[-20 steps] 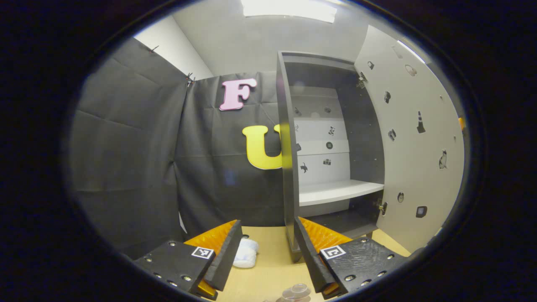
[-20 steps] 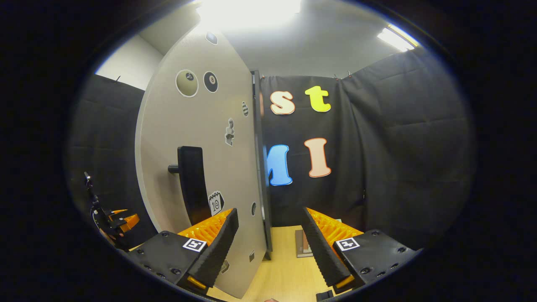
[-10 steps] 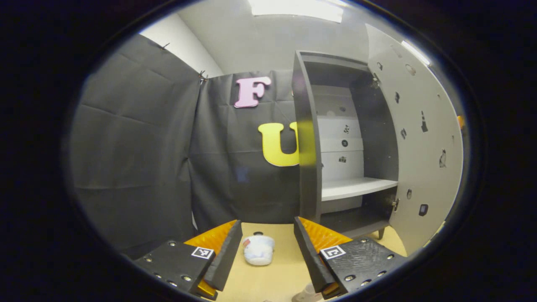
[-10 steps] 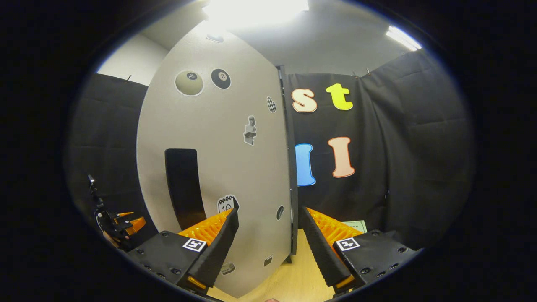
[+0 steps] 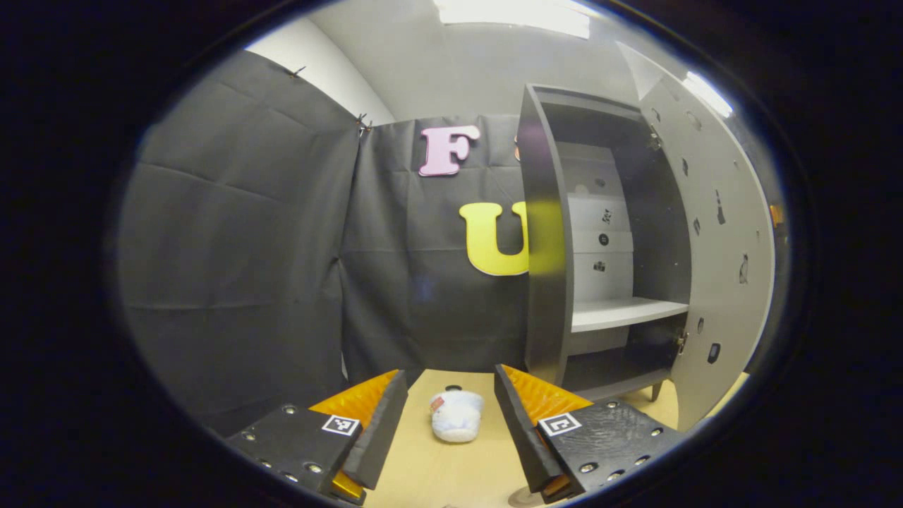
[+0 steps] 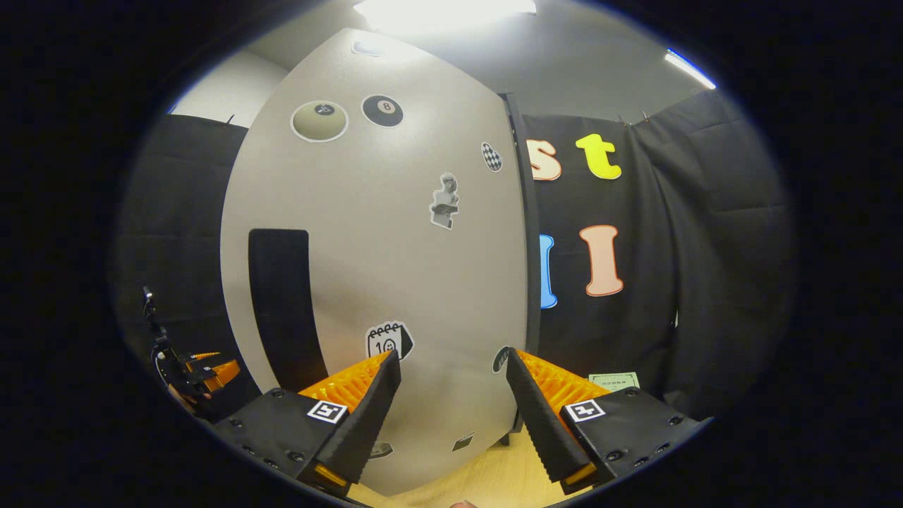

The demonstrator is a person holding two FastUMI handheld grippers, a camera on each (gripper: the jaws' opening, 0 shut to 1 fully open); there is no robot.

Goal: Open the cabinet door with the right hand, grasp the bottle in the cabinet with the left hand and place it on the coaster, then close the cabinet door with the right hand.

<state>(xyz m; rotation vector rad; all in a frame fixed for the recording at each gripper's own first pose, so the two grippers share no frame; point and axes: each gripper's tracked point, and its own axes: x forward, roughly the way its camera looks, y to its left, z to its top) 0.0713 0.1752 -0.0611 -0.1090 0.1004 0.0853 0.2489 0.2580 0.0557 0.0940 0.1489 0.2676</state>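
Left gripper view: the left gripper (image 5: 448, 416) hangs above the wooden table (image 5: 437, 473) with its jaws spread wide and nothing between them. Beyond the fingers (image 5: 377, 423), a small white soft toy (image 5: 456, 416) lies on the table, well apart from both of them. To the right stands the dark grey cabinet (image 5: 547, 240), its inside showing a white shelf (image 5: 624, 312) and a pale back panel with small stickers. The shelf and the floor of the cabinet carry no visible bottle. At the bottom edge, just beside the right-hand finger, part of a round object (image 5: 523, 498) shows; whether it is the coaster or the bottle cannot be told. The cabinet door (image 5: 719, 261) stands ajar at the right, its inner face turned toward the camera.

Right gripper view: the right gripper (image 6: 451, 416) faces the outer face of the pale door (image 6: 395, 282) at close range, jaws wide apart and gripping nothing. A dark vertical handle (image 6: 282, 303) sits on the left part of the door, left of the gripper's fingers (image 6: 363, 416). Stickers dot the door. The left gripper (image 6: 204, 370) shows far off at lower left. A small green-edged card (image 6: 614, 381) lies at the right.
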